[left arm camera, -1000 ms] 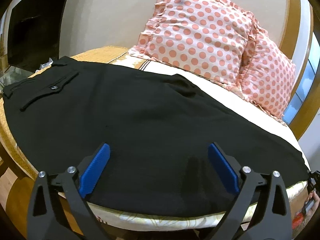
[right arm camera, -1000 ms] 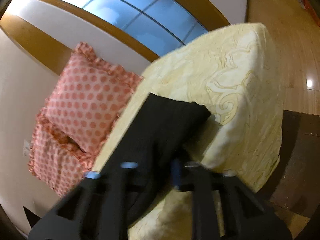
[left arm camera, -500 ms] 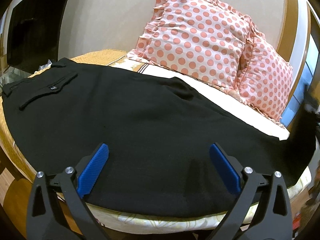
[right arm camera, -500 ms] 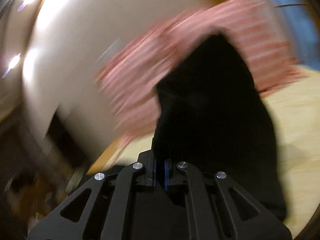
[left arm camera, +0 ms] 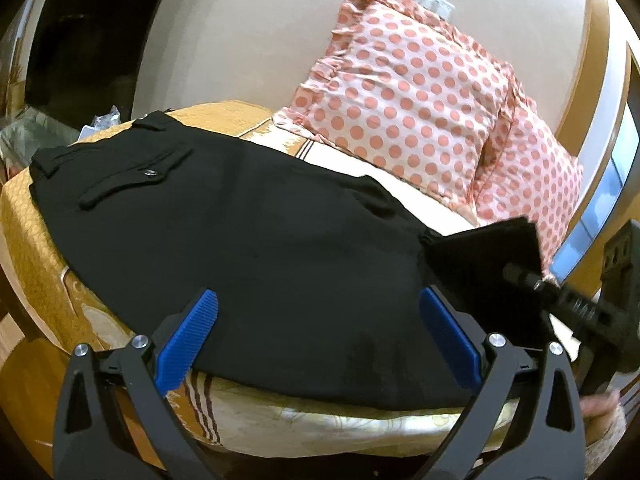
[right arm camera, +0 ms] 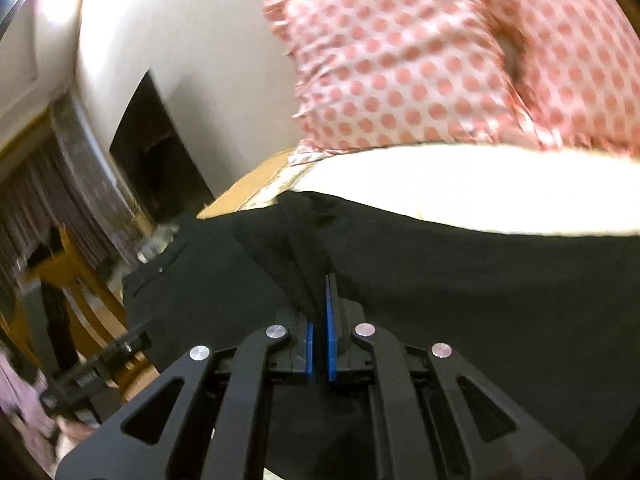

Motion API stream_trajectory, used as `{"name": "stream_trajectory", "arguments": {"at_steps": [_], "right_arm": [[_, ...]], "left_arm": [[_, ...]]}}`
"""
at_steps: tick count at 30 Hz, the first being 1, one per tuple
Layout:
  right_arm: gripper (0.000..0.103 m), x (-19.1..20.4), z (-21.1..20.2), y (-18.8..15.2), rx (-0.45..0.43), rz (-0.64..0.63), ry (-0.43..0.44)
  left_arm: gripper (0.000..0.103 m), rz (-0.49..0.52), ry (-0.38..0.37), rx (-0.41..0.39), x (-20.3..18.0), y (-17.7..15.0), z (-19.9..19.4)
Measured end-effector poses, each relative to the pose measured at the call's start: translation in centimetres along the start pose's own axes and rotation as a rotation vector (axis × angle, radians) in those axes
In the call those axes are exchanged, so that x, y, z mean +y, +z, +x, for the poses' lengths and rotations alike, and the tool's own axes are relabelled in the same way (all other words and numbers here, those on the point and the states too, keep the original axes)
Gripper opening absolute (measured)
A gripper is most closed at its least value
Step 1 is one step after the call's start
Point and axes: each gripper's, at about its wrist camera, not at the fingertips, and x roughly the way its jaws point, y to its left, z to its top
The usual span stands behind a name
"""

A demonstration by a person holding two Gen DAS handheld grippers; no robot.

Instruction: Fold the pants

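Black pants [left arm camera: 248,236] lie flat across the bed, waistband and buttoned back pocket [left arm camera: 136,178] at the left. My left gripper [left arm camera: 316,332] is open and empty, hovering over the near edge of the pants around mid-leg. My right gripper [right arm camera: 320,312] is shut on the leg end of the pants [right arm camera: 440,280] and holds it lifted over the legs. In the left wrist view the raised hem [left arm camera: 492,256] stands up at the right, with the right gripper's body [left arm camera: 588,312] behind it.
Two pink polka-dot pillows [left arm camera: 404,108] lean on the wall at the back of the bed [left arm camera: 328,424]. A dark screen [left arm camera: 80,40] and cluttered stand are at the left. A wooden chair [right arm camera: 80,292] stands beside the bed. A window [left arm camera: 608,208] is at the right.
My right gripper has closed on the leg end, lifted it off the bed's right edge and swung it left toward the waistband. The left gripper has stayed open, drifting slightly.
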Motion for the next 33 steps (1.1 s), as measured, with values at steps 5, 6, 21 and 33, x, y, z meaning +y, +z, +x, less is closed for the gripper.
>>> {"name": "stream_trajectory", "arguments": {"at_steps": [5, 6, 21, 33], "right_arm": [[0.005, 1.6, 1.6, -0.8, 0.035, -0.075, -0.019], [0.005, 2.0, 1.7, -1.0, 0.047, -0.106, -0.027], [0.054, -0.1, 2.3, -2.2, 0.160, -0.084, 0.033], [0.061, -0.2, 1.9, -2.7, 0.135, -0.101, 0.051]], "left_arm": [[0.101, -0.015, 0.032, -0.065, 1.1, 0.6, -1.9], [0.101, -0.025, 0.046, -0.087, 1.6, 0.8, -2.5], [0.100, -0.458, 0.112, -0.109, 13.6, 3.1, -4.6], [0.098, -0.538, 0.130, -0.061, 16.2, 5.9, -2.6]]}}
